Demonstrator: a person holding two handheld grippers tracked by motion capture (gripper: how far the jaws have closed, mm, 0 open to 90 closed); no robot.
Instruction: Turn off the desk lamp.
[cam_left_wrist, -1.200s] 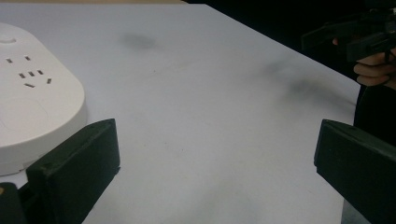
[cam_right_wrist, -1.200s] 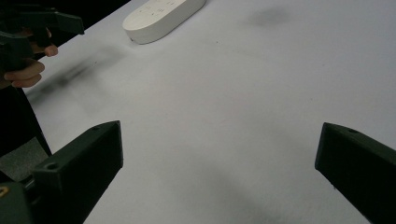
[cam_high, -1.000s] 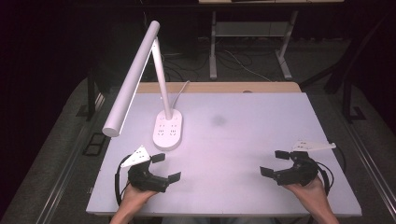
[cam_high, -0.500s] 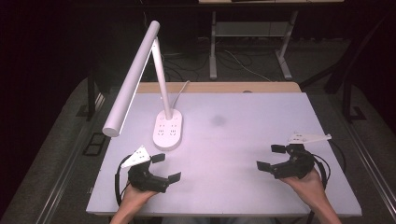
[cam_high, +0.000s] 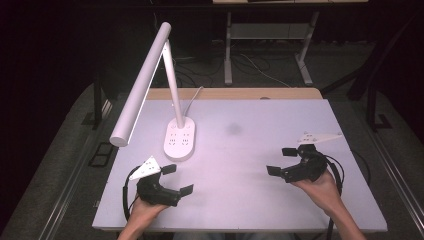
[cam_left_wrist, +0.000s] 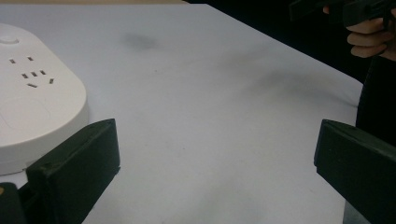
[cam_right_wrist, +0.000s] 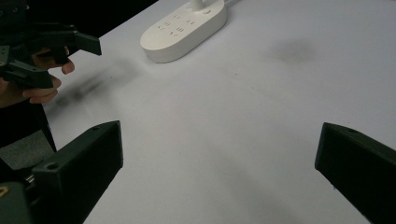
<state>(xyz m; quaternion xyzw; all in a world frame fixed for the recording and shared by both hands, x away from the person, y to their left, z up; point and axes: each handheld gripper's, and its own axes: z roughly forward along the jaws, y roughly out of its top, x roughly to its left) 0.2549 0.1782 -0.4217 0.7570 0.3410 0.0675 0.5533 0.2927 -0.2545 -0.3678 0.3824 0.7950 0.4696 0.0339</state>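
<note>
Desk lamp (cam_high: 170, 105) stands at the counter's (cam_high: 260, 200) left-rear, its base (cam_high: 180, 137) just ahead of the left gripper (cam_high: 177, 179). Right gripper (cam_high: 282, 161) is well apart on the right. Both jaws released, wide, empty. Likely rigid, smooth plastic, top-heavy with that long head; grip the upright stem low, not the slippery base.

Your left gripper (cam_high: 176, 179) sits at the near left of the table (cam_high: 250, 200), just in front of the lamp base (cam_high: 180, 139), which stands on the left half. The lamp's arm (cam_high: 142, 85) leans out over the left edge. Your right gripper (cam_high: 282, 161) lies at the near right, well apart from the base, with bare tabletop between the two grippers
</note>
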